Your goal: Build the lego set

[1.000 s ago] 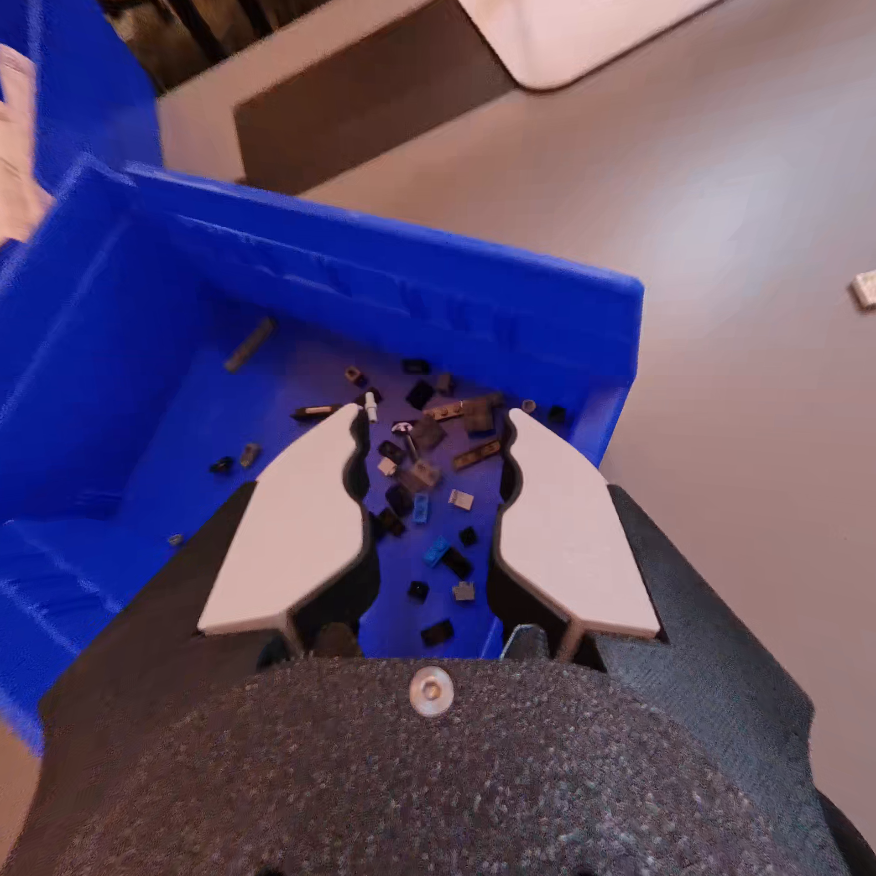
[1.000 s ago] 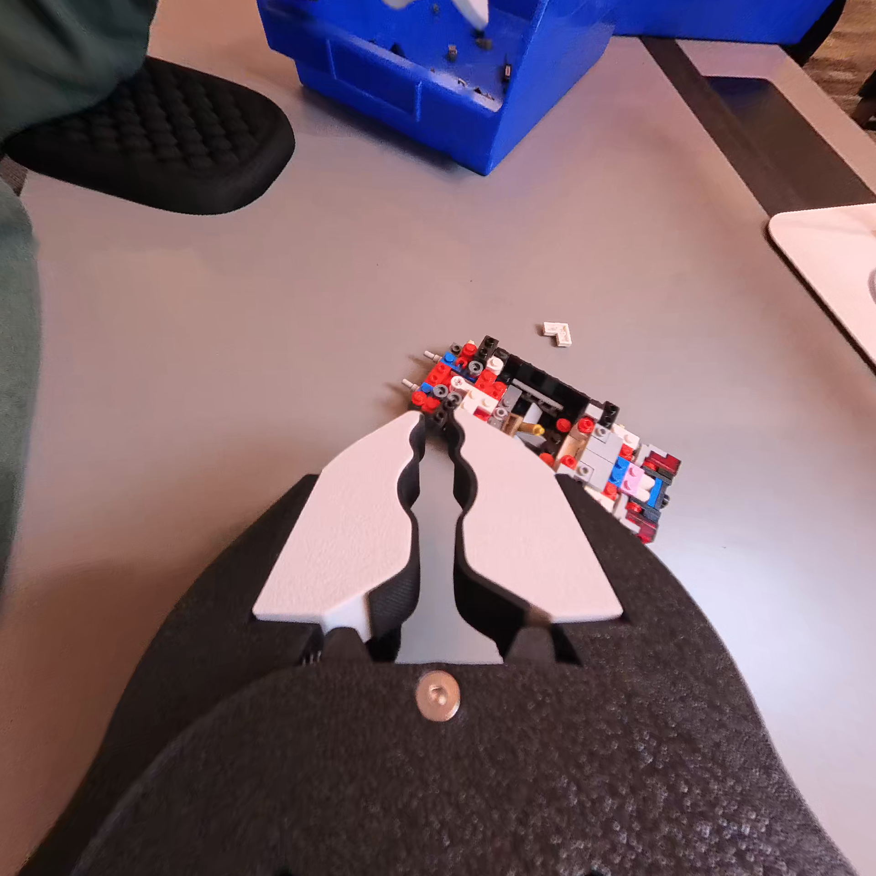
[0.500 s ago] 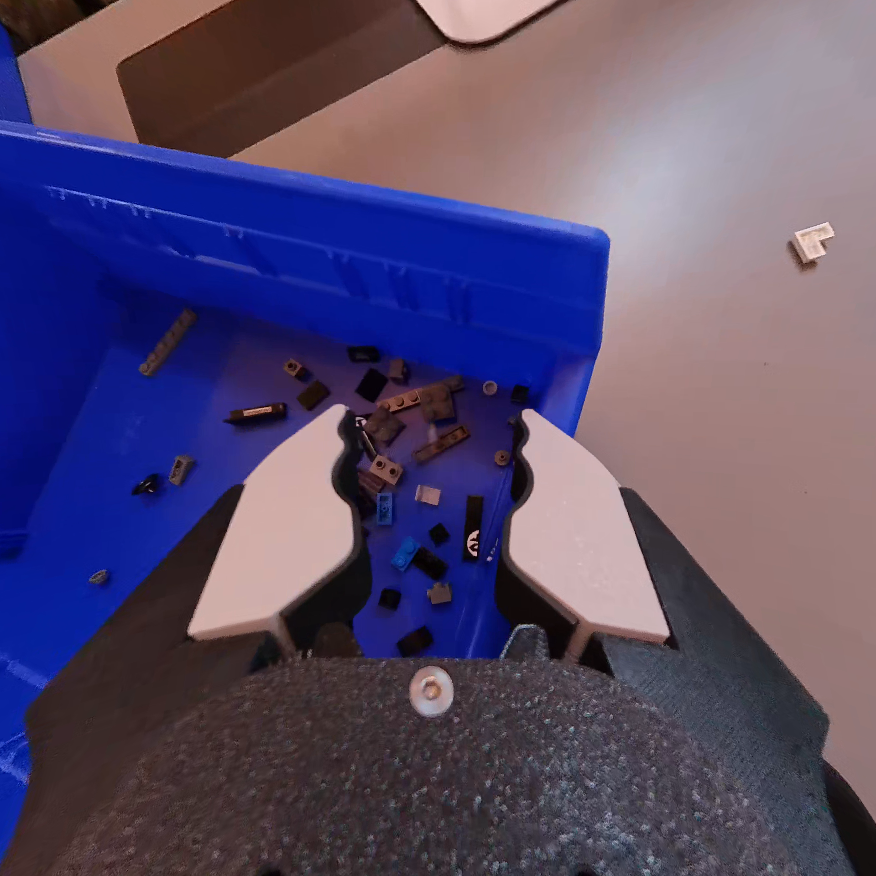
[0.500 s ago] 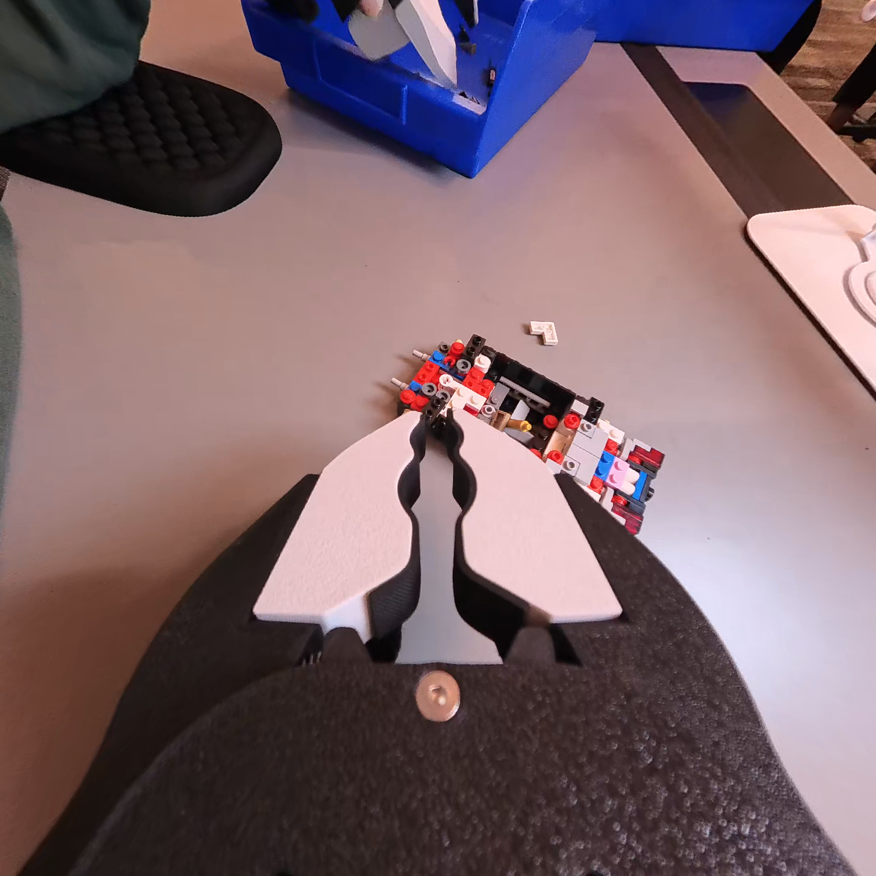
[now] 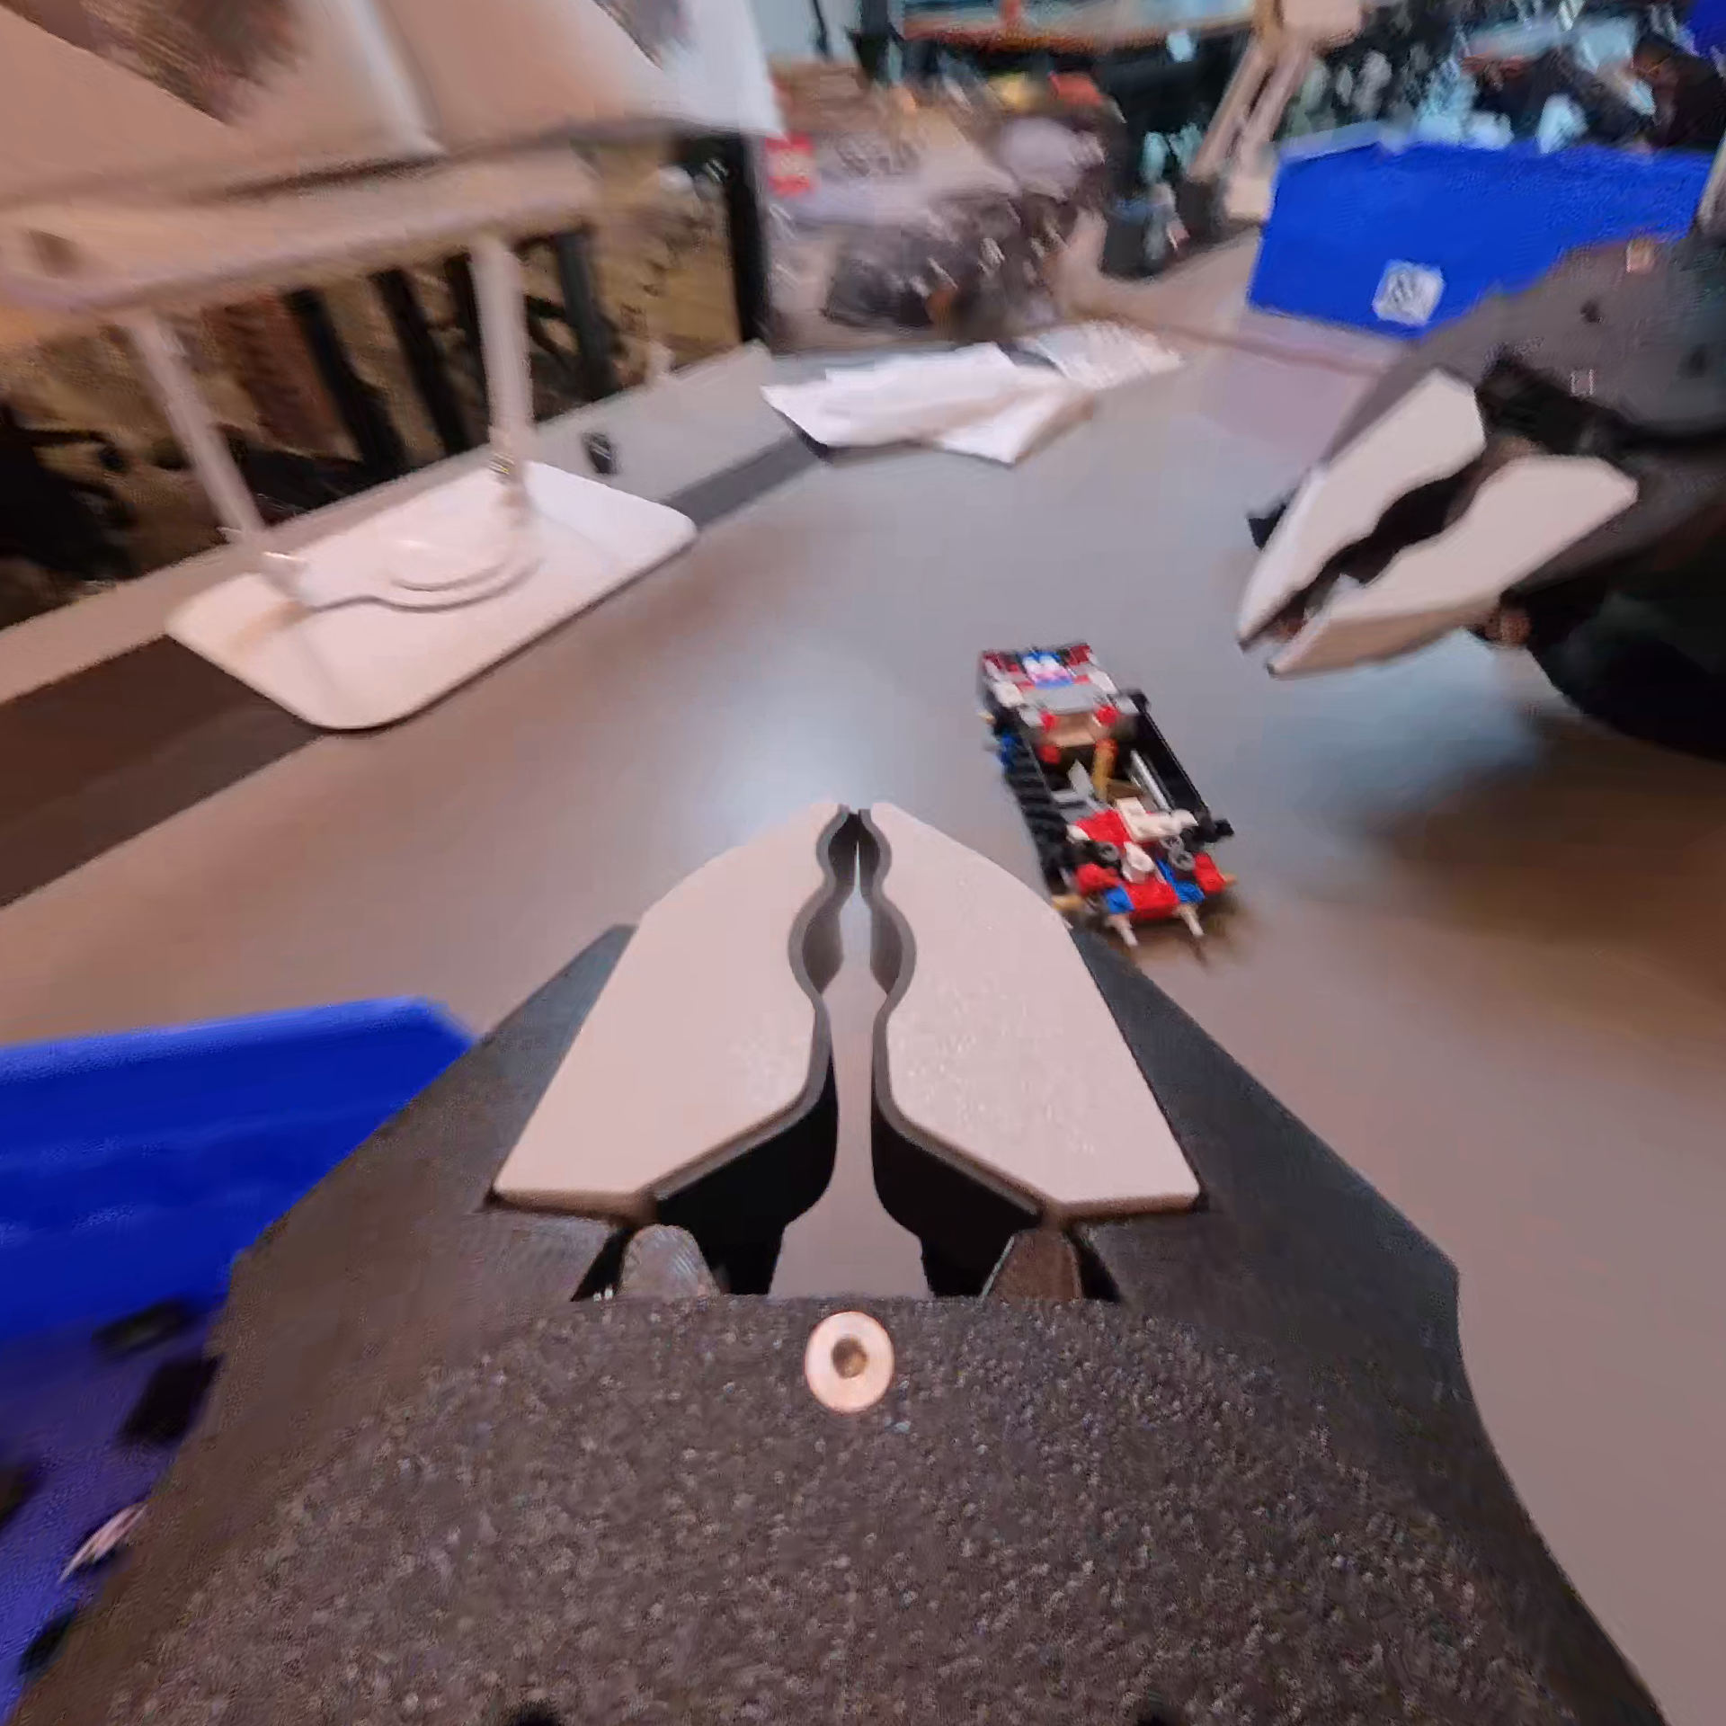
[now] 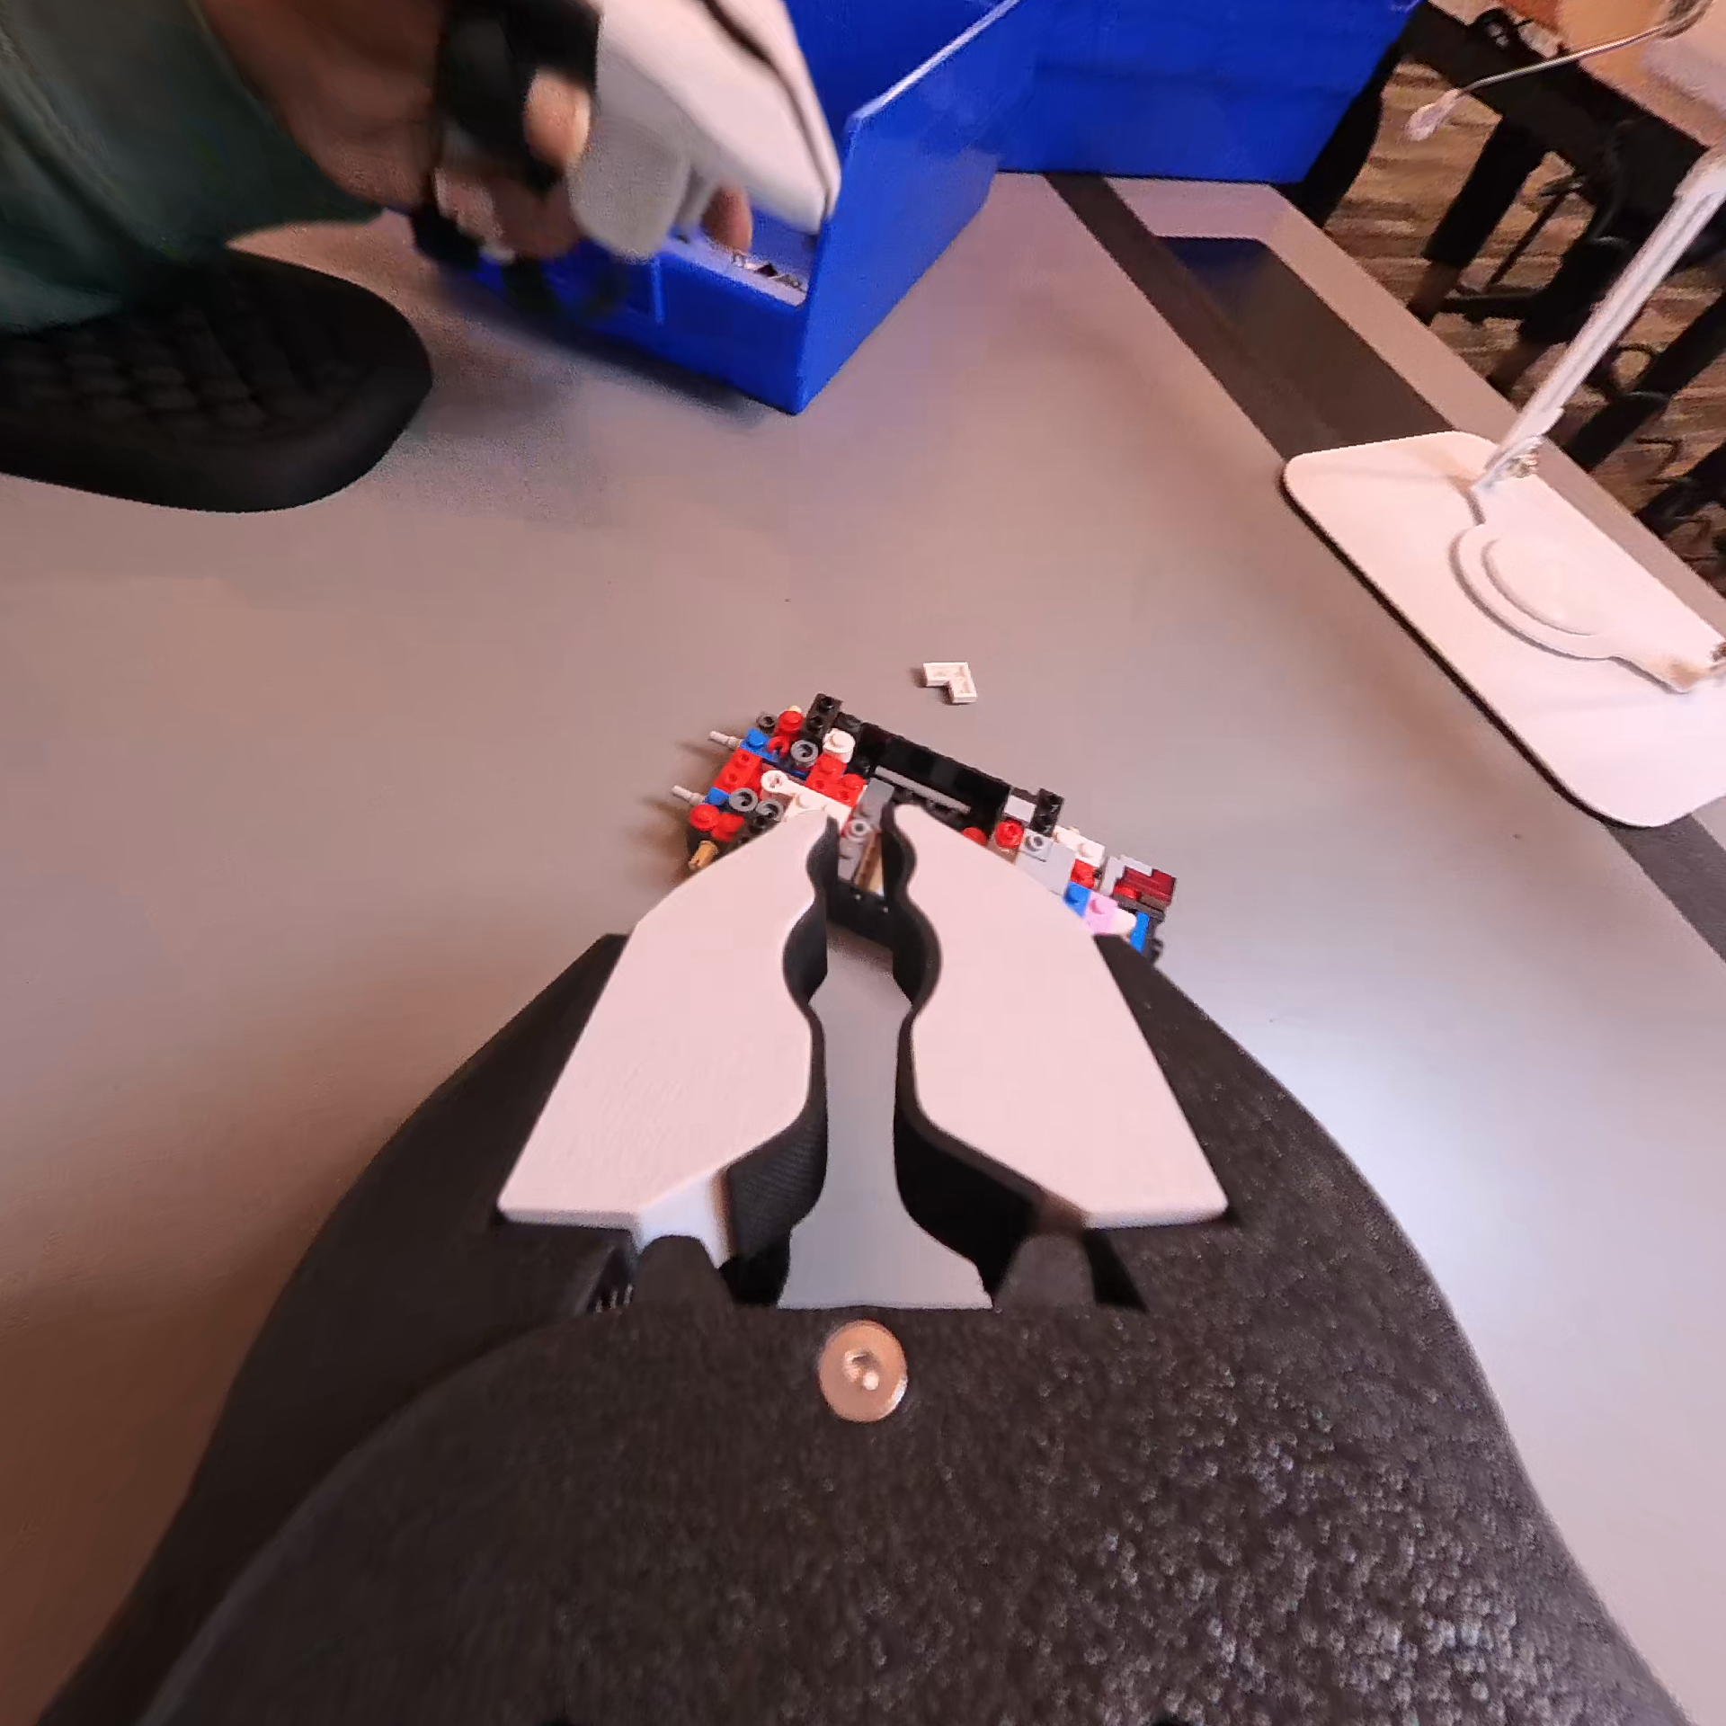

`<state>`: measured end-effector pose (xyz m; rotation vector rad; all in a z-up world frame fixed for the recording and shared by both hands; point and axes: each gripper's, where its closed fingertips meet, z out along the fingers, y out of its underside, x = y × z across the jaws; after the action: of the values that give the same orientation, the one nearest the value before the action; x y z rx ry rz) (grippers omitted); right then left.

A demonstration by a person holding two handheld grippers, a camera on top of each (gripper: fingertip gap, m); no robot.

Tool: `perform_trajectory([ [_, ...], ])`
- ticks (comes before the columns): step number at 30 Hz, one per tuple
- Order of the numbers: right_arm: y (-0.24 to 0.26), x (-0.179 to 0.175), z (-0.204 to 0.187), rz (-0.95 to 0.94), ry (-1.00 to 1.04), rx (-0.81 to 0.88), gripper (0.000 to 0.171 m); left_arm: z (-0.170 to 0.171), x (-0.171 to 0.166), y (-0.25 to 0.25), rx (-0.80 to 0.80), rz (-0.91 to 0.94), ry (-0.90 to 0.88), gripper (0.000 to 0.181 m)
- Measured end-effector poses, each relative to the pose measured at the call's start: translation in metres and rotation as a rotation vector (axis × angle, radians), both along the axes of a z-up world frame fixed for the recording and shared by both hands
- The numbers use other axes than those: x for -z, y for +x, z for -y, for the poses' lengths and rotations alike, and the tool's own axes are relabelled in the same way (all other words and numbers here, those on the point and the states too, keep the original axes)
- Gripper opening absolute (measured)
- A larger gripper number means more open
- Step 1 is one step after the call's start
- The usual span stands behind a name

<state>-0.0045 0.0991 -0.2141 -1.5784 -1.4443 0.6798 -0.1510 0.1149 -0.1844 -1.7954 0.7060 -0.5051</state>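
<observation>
The part-built lego car (image 5: 1102,794), red, black, white and blue, lies on the grey table (image 5: 560,841). It also shows in the right wrist view (image 6: 813,756). My left gripper (image 5: 855,827) is shut, held above the table left of the car and beside the blue bin (image 5: 187,1121). No piece shows between its tips. It appears blurred over the bin in the right wrist view (image 6: 738,112). My right gripper (image 6: 861,822) hovers over the car's near side, shut on a small dark grey piece (image 6: 857,831). It shows at the right in the left wrist view (image 5: 1266,649).
A loose white L-shaped piece (image 6: 950,680) lies just beyond the car. A white lamp base (image 6: 1513,607) stands at the table's far right edge. A black pad (image 6: 187,392) lies left of the blue bin (image 6: 887,261). Papers (image 5: 934,402) and another blue box (image 5: 1476,233) lie beyond. Across from one pair of fingers to the other is roughly 15 cm.
My left gripper was open over the loose pieces in the bin. It has shut and swung out of the bin to face the car. My right gripper slid along the car, its gap unchanged.
</observation>
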Motion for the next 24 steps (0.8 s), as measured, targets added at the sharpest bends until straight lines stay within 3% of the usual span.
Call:
perform_trajectory([
  [2,0.000,-0.001,-0.002,-0.003,0.010,0.015,0.008,-0.003,0.022,0.023,0.041,-0.078,-0.019,0.001],
  [7,-0.006,-0.002,0.002,-0.019,0.016,0.016,0.008,-0.016,0.071,0.056,0.073,-0.223,-0.146,0.024],
  [15,-0.004,0.002,0.000,-0.016,0.013,0.015,0.008,-0.043,0.098,0.063,0.103,-0.319,-0.293,0.034],
  [19,-0.002,0.004,-0.004,-0.015,0.004,0.028,0.007,-0.045,0.102,0.061,0.122,-0.405,-0.287,0.018],
  [24,-0.002,0.008,-0.006,-0.015,0.002,0.038,0.007,-0.041,0.099,0.059,0.114,-0.449,-0.205,0.014],
])
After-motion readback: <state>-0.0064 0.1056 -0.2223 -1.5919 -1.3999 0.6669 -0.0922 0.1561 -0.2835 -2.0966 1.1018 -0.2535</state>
